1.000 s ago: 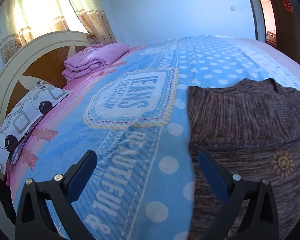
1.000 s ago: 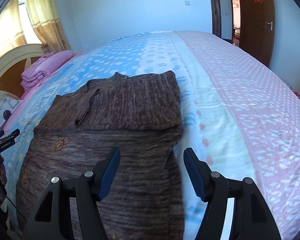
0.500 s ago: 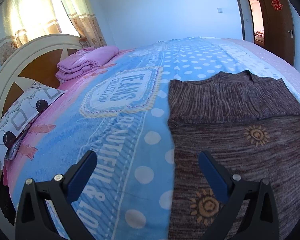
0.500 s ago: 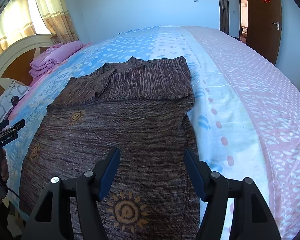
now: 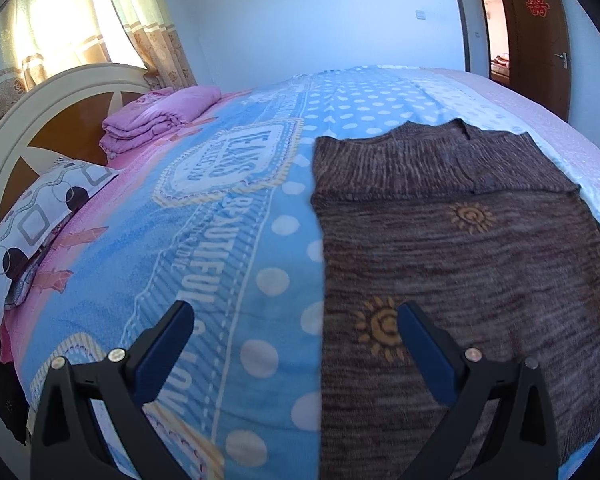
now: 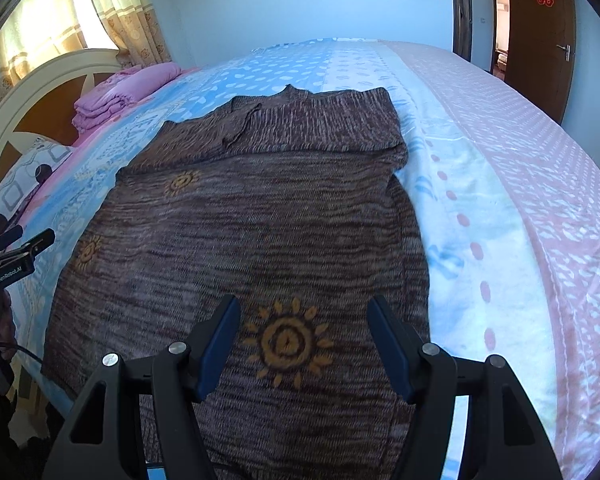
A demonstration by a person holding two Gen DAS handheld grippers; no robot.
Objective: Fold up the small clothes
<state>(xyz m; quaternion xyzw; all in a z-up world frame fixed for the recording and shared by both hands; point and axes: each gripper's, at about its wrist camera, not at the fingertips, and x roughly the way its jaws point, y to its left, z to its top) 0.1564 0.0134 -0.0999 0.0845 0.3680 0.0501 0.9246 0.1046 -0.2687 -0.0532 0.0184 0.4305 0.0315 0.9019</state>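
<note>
Brown knit, one sweater [image 6: 260,216] only, lies flat on the bed [image 6: 520,184], its near hem cut off at the bed's near edge behind the right gripper [image 6: 300,340]. That gripper's jaws stand apart, nothing between them, hovering over a sun motif [image 6: 286,342]. Three suns count clearly from the right wrist view; any others are hard to make out. Left gripper [image 5: 296,344] is released too, straddling the sweater's left edge over the blue blanket [image 5: 220,280]. One pink folded pile [image 5: 156,120] sits by the headboard [image 5: 32,120], one pillow [image 5: 36,224] partly cut off.
</note>
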